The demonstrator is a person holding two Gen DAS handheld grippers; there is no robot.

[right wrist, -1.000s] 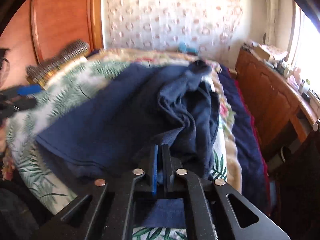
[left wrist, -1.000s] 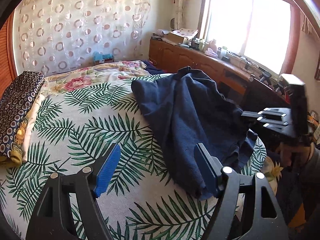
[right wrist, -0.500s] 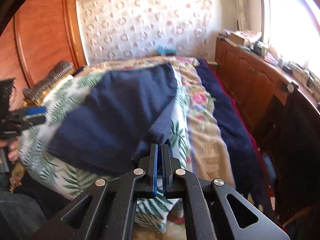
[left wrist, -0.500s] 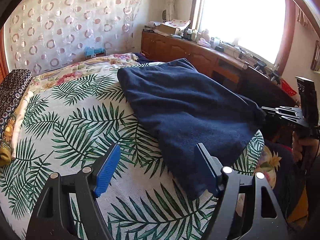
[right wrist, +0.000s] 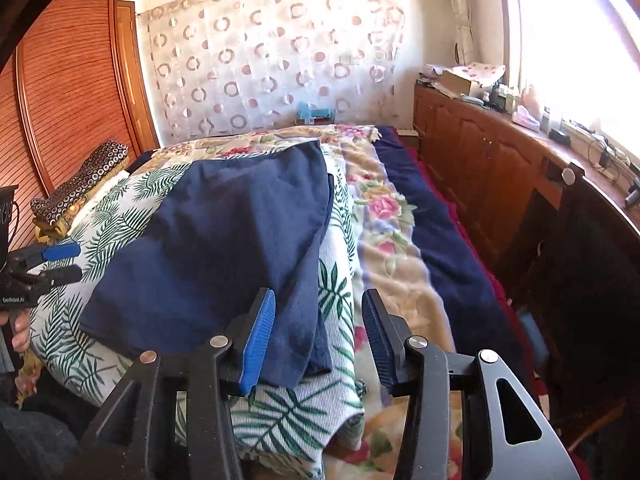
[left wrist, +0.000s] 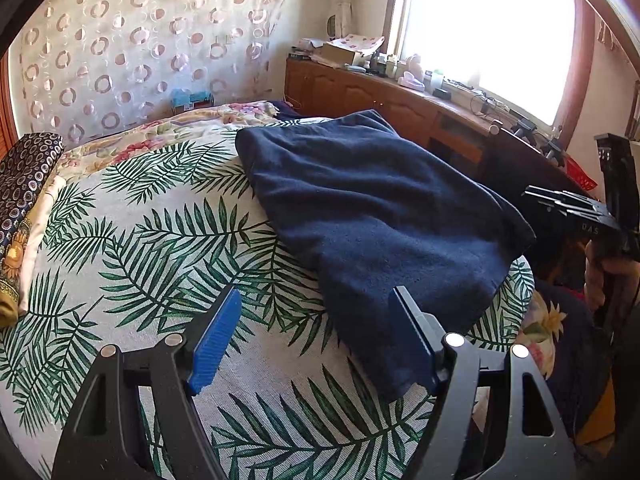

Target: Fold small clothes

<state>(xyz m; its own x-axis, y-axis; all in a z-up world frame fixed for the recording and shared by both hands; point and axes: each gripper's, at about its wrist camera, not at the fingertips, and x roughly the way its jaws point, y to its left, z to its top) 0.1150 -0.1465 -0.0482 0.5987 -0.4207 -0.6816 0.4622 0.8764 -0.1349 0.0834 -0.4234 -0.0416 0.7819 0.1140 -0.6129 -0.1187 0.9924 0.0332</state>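
A dark navy garment [left wrist: 372,216] lies spread flat on the palm-leaf bedspread [left wrist: 160,248]; it also shows in the right wrist view [right wrist: 216,248]. My left gripper [left wrist: 316,336] is open and empty, low over the bedspread at the garment's near corner. My right gripper [right wrist: 318,328] is open and empty, its jaws wide apart just above the garment's near right corner. The right gripper also shows in the left wrist view [left wrist: 560,204] beyond the garment's right edge. The left gripper shows at the left of the right wrist view [right wrist: 60,262].
A folded dark patterned cloth [left wrist: 20,184] lies at the bed's left side. A floral blanket [right wrist: 384,216] and a navy sheet [right wrist: 440,216] lie along the right of the bed. A wooden cabinet [right wrist: 500,168] with clutter runs under the window. A wooden wardrobe [right wrist: 68,92] stands at left.
My right gripper pulled the crumpled garment out flat, then opened and let go of its corner. The left gripper stayed open and shifted slightly.
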